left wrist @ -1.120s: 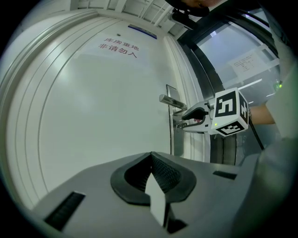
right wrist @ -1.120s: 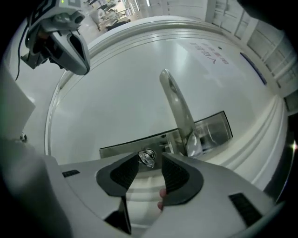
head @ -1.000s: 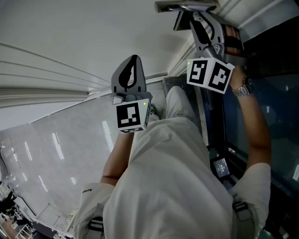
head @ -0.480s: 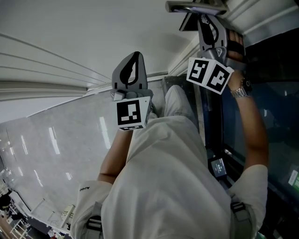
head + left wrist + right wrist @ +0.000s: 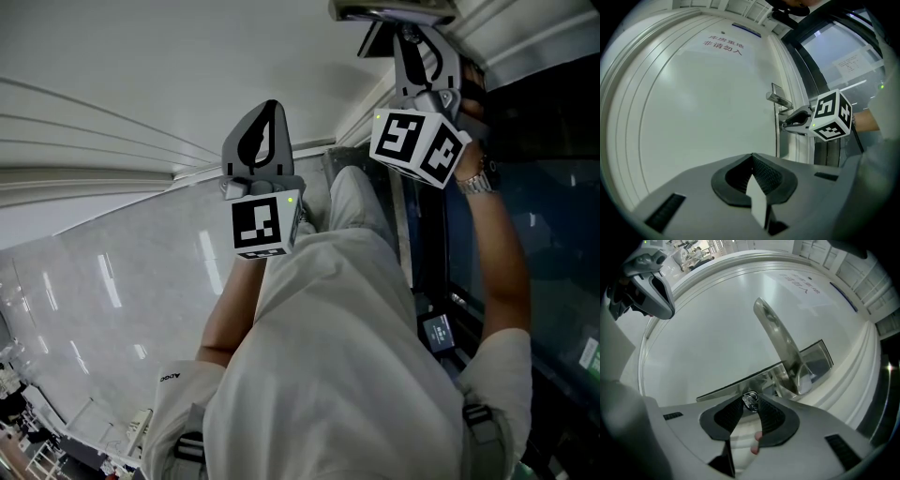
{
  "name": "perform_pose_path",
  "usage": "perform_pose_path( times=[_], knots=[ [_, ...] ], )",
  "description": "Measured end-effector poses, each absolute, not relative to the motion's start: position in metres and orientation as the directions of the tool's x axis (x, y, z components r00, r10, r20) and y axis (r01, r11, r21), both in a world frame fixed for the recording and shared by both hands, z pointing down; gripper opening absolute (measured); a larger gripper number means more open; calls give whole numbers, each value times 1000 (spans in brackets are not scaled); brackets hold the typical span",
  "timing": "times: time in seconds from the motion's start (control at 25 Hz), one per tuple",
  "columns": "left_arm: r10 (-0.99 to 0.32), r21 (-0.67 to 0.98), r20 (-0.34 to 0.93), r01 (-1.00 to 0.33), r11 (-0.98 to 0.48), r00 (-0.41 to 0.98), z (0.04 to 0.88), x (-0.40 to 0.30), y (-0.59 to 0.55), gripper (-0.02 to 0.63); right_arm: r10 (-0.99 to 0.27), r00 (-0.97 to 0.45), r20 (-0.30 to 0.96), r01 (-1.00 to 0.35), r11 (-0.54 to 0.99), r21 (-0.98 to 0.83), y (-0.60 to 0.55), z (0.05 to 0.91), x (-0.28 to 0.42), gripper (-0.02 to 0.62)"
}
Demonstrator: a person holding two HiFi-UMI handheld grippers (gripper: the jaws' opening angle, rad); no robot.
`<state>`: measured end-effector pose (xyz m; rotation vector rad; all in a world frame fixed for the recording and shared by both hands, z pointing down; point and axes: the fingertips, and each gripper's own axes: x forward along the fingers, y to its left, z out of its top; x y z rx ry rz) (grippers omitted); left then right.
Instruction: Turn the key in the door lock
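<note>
A small silver key (image 5: pixel 750 401) sticks out of the lock plate (image 5: pixel 726 387) below the metal lever handle (image 5: pixel 780 341) of the white door (image 5: pixel 693 103). My right gripper (image 5: pixel 751 403) points level at the lock. Its jaws have just been closing, and they now pinch the key head between their tips. In the head view the right gripper (image 5: pixel 405 37) reaches up under the handle (image 5: pixel 389 11). My left gripper (image 5: pixel 266 120) hangs in front of the bare door panel, left of the lock. Its jaws are shut with nothing between them. The left gripper view shows the right gripper (image 5: pixel 788 123) at the lock.
A dark glass panel (image 5: pixel 544 216) in a metal frame runs along the door's right side. The door carries a sign with red characters (image 5: pixel 725 42). The person's legs and a pale glossy floor (image 5: pixel 112 300) lie below. A wristwatch (image 5: pixel 481 181) sits on the right wrist.
The right gripper has rolled a little at the lock, its marker cube turning with it. The left gripper has stayed where it was.
</note>
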<state>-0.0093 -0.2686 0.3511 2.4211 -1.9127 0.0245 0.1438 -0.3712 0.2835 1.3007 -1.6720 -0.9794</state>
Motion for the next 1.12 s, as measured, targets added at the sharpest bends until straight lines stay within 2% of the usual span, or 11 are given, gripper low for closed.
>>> perform_pose_path(
  times=[0.24,0.44,0.68,1.12],
  knots=[
    [-971,40,43,-972,-232,233,350,-9,-270,6,-976,-177,125,-462,194,865,-372,281,144,103],
    [-973,41,44,-974,-225,227,350,-10,-269,6,-970,-198,140,-592,233,772,-372,277,145,95],
    [-973,40,46,-973,-225,227,351,-10,-268,6,-970,-199,141,-629,237,740,-372,277,145,95],
    [-975,44,43,-976,-215,217,349,-12,-265,6,-956,-251,153,-761,292,579,-371,273,145,87]
  ],
)
